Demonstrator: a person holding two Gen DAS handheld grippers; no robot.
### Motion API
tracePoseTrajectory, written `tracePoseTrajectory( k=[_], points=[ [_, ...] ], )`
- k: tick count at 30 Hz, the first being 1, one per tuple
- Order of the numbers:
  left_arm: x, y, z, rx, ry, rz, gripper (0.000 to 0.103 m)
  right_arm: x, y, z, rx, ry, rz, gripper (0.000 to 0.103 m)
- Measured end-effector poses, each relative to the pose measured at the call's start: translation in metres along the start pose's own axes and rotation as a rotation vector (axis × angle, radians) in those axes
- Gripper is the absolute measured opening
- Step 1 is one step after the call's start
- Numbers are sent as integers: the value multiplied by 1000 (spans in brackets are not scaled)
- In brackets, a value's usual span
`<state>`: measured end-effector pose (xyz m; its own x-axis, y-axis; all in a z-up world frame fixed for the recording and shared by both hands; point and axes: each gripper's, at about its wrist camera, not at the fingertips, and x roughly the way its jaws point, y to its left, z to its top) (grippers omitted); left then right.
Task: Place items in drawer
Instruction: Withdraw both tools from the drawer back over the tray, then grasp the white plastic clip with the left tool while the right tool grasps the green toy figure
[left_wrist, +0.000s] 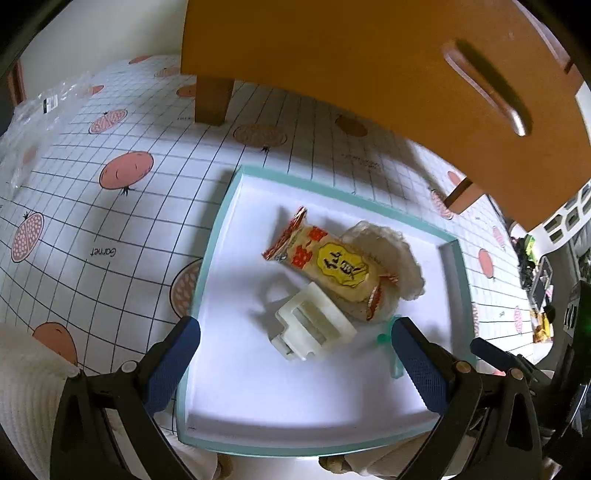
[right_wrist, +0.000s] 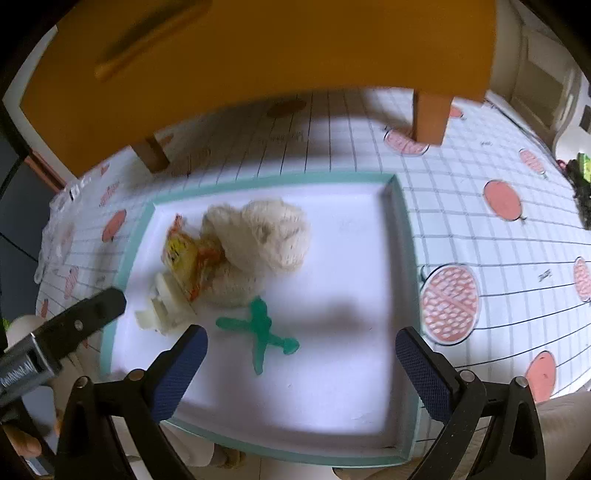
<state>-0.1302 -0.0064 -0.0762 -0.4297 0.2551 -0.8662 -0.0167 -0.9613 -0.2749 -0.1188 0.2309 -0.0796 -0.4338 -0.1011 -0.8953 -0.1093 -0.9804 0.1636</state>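
Four items: all lie in the tray (right_wrist: 400, 229), ahead of both sets of blue fingers, none touched.
Left gripper (left_wrist: 295, 347): fingers spread wide, empty; the white clip (left_wrist: 314, 326) sits just beyond, between them.
Right gripper (right_wrist: 301, 354): fingers spread wide, empty; the green plastic piece (right_wrist: 260, 330) lies just past the left finger (right_wrist: 181, 365).
Count: one snack packet (left_wrist: 325, 264), one knitted cloth (right_wrist: 266, 236), one clip, one green piece.
Pile: packet rests on the cloth, touching the clip.
Around: tray on a gridded tablecloth (left_wrist: 110, 206); an orange wooden cabinet (left_wrist: 369, 55) on legs stands behind.
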Motion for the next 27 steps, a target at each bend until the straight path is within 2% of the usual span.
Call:
tracePoseTrajectory(
  k=[3,10,17,24,26,27],
  points=[
    [5,0,-1,-4,2,32,103,12,1,-2,3,30,11,103],
    [17,-5,-2,12,12,41,103,32,3,-5,-15,79,3,103],
    [31,-16,0,55,25,41,103,43,15,-9,-71,106,-17,97],
    [41,-20,0,75,37,48,102,46,26,-12,-139,93,-54,93],
    [43,-20,0,76,44,49,95,46,29,-13,-161,87,-74,91],
    [45,-20,0,76,51,47,95,47,30,-14,-169,85,-81,90]
  ],
)
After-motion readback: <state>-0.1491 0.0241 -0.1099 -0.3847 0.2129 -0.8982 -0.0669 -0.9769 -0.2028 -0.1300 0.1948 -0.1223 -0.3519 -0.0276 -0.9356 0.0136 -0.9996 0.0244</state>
